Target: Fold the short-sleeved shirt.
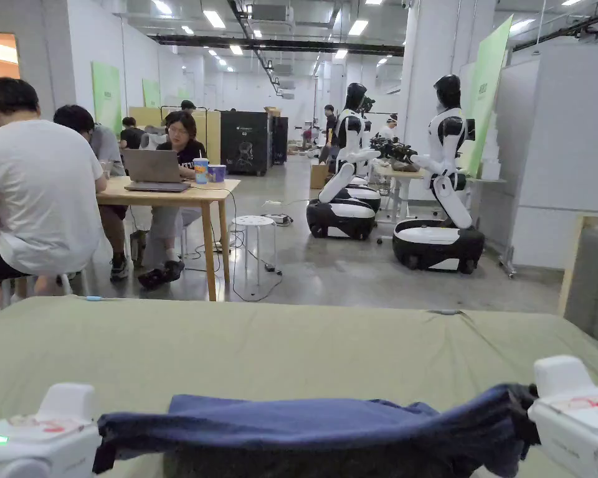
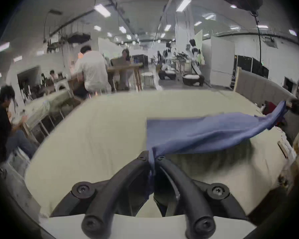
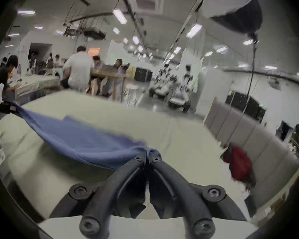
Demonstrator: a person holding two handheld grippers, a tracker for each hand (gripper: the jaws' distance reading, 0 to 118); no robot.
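We're holding the blue shirt [image 1: 329, 423] up over the bed [image 1: 279, 342], left gripper [image 2: 153, 156] and right gripper [image 3: 148, 154] each clamping an end.

Left gripper [image 2: 153, 156] and right gripper [image 3: 147, 156], held level and well apart, each with jaws closed on an end of the shirt [image 1: 329, 423].

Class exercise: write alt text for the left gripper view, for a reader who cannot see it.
The left gripper is shut on one end of a blue shirt, stretched above a pale green bed to the right gripper.
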